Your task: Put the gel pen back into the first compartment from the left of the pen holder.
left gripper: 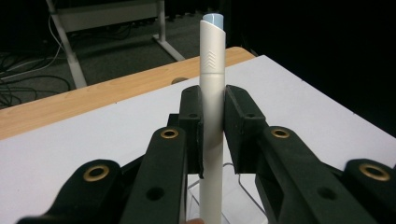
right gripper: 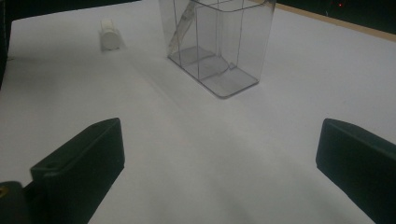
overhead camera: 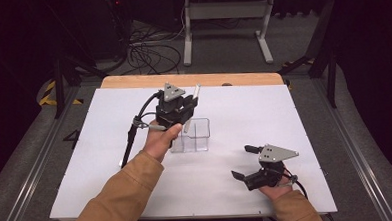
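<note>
Where the white pen [left gripper: 212,121] drops past the left gripper [left gripper: 213,123], we lose its lower end: the frame edge cuts it off in the left gripper view, and from the high view the gripper's body covers most of the barrel. We see its long axis standing nearly upright, the pale blue tip on top, leaning slightly away from us toward the far edge of the table [overhead camera: 247,188]. Both black pads press flat on the barrel at mid-length, so the left gripper has closed on the pen. It hangs directly over the clear plastic holder [overhead camera: 192,135]; we cannot tell whether the lower end has entered a compartment. Our right gripper [overhead camera: 246,163] rests near the front edge, well apart, jaws wide and holding nothing. A small white cap [right gripper: 110,38] lies on the sheet beside the holder, blurred.
</note>
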`<state>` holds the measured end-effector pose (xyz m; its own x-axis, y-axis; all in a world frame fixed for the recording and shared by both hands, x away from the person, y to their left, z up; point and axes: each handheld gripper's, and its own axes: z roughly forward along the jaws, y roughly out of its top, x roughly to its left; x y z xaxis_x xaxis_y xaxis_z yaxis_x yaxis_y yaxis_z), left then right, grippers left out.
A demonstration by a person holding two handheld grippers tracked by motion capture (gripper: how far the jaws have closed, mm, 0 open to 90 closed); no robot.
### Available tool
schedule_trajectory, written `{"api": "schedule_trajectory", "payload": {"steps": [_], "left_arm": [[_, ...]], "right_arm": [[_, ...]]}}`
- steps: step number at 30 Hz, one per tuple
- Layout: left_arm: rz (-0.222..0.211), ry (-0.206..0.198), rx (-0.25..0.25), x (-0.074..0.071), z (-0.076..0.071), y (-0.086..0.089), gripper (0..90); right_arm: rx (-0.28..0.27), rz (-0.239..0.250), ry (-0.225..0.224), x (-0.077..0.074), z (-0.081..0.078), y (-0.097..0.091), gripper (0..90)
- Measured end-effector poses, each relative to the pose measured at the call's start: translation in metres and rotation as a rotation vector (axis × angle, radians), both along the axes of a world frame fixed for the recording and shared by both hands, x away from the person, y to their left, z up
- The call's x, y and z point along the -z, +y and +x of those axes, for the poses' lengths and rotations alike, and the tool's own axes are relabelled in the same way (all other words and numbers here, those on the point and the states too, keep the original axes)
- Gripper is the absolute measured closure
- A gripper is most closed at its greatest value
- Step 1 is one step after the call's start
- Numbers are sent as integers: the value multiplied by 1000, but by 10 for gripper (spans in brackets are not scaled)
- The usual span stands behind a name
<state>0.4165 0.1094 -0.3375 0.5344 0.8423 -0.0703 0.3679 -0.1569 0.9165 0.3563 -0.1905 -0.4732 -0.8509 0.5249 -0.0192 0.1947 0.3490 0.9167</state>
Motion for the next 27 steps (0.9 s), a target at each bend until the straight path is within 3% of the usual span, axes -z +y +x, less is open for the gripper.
{"api": "schedule_trajectory", "payload": {"steps": [9, 15, 19, 20, 23, 27], "left_arm": [[9, 14, -20, 7, 11, 0, 777], [25, 17, -11, 9, 11, -1, 776], [3, 39, 6, 10, 12, 0, 769], [-5, 49, 12, 10, 12, 1, 756], [5, 59, 69, 11, 11, 3, 497], [17, 41, 73, 10, 6, 7, 459]], "right_arm": [[-1, 2, 1, 0, 0, 0, 17], [-3, 2, 0, 0, 0, 0, 17], [-4, 2, 1, 0, 0, 0, 17], [-5, 2, 1, 0, 0, 0, 17], [-5, 1, 0, 0, 0, 0, 17], [-5, 2, 0, 0, 0, 0, 17]]}}
